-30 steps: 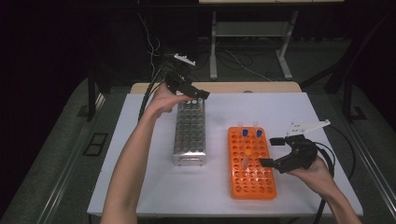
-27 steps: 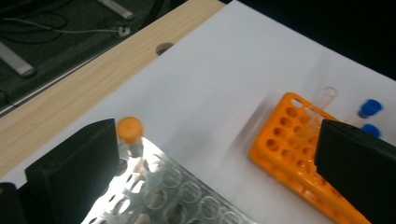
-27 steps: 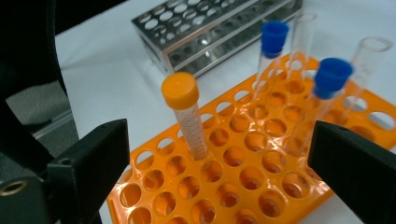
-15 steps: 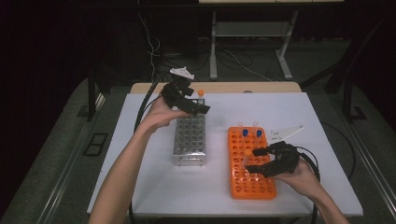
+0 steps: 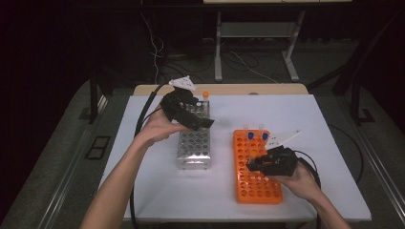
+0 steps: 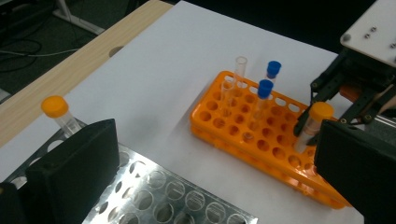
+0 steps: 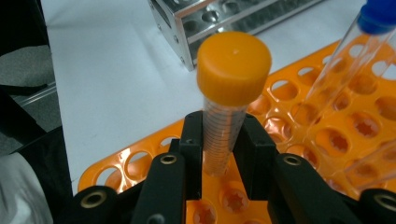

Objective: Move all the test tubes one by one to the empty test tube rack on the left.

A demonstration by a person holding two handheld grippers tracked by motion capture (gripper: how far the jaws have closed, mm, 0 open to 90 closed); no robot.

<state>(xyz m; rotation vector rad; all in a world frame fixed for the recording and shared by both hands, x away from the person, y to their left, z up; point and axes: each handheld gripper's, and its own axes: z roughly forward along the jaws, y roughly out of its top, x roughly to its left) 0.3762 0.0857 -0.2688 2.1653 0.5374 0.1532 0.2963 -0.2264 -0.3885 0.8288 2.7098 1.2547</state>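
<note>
My right gripper [image 5: 253,166] [image 7: 223,140] is over the orange rack [image 5: 255,188] [image 7: 327,140]. Its jaws have just been closing and now press on a clear tube with an orange cap [image 7: 232,88] [image 6: 312,122], which stands upright in a rack hole. My left gripper [image 5: 193,119] [image 6: 219,140] hovers open with nothing between its jaws, over the far end of the metal rack [image 5: 193,150] [image 6: 163,191]. Another orange-capped tube [image 5: 206,95] [image 6: 60,114] stands in that rack's far corner.
Two blue-capped tubes [image 5: 250,135] [image 6: 265,88] and an uncapped clear tube [image 6: 240,70] stand at the far end of the orange rack. Both racks rest on a white sheet [image 5: 305,129] over a wooden table [image 5: 229,89]. Cables trail from both grippers.
My right gripper slid left onto the orange rack and closed on the orange-capped tube. My left gripper drew back from the metal rack's far end, where an orange-capped tube now shows.
</note>
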